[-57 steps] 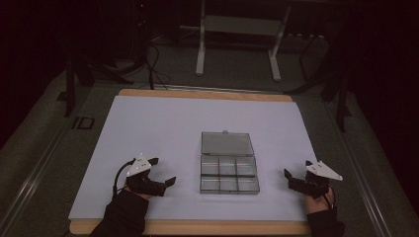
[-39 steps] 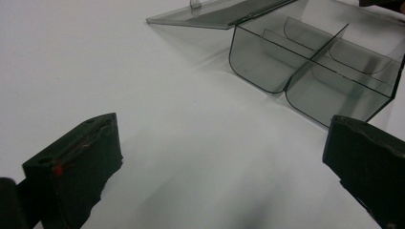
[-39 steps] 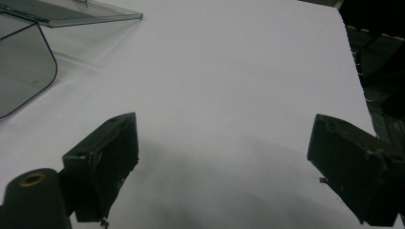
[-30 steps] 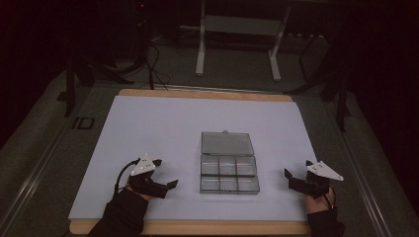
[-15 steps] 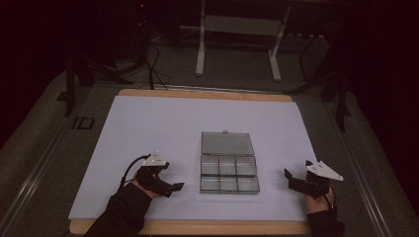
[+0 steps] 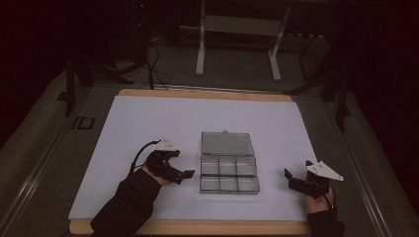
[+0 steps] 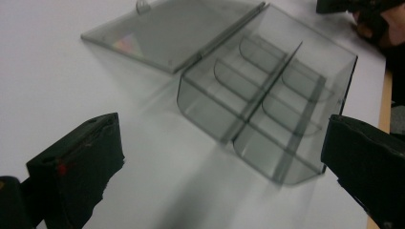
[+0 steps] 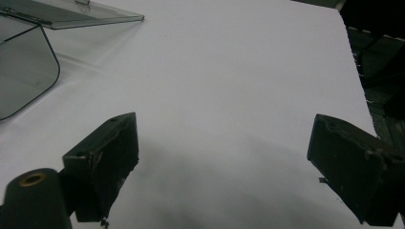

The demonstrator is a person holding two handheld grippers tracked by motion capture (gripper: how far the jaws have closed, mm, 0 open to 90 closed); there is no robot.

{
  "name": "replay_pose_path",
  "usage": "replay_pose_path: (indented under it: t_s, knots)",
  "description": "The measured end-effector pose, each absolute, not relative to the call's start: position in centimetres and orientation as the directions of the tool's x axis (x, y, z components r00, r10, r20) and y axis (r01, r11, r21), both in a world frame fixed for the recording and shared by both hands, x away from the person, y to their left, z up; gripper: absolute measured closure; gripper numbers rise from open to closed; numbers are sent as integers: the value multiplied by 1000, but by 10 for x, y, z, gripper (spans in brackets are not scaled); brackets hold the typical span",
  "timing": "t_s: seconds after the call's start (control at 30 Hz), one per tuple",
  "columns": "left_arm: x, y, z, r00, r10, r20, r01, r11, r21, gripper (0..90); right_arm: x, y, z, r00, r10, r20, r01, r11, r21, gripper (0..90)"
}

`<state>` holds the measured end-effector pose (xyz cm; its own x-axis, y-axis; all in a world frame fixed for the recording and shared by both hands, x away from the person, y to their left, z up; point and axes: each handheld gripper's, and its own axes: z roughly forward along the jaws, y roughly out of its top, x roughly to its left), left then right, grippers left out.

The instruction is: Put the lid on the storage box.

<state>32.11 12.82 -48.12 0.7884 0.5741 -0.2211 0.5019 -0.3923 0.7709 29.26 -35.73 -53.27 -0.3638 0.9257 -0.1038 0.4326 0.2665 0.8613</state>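
You are bringing the left hand-held gripper (image 6: 187,174), jaws wide and empty, toward the organiser box (image 6: 229,175) lying mid-bench, lid (image 6: 227,143) flat behind | right hand-held gripper (image 6: 288,175) is waiting open at the right, keeping clear.

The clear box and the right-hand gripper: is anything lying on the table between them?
No. In the high view, only bare white sheet lies between the clear box and the right gripper.

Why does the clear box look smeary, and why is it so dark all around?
In the left gripper view the box is streaked by motion blur. In the high view the white table is lit but the room behind is nearly black. The right gripper view is sharper, with soft shadows under its jaws.
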Motion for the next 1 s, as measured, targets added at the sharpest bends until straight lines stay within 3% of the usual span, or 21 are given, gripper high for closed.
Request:
replay_pose_path:
  t_s: [0.47,1.0]
  knots:
    - [358,95,-462,762,608,-221,526,-384,759,20,292,-358,-533,-365,925,-100,428,263,865,100]
    - [401,73,-468,620,737,-270,639,-274,719,20,293,-357,-533,-368,924,-103,430,267,862,100]
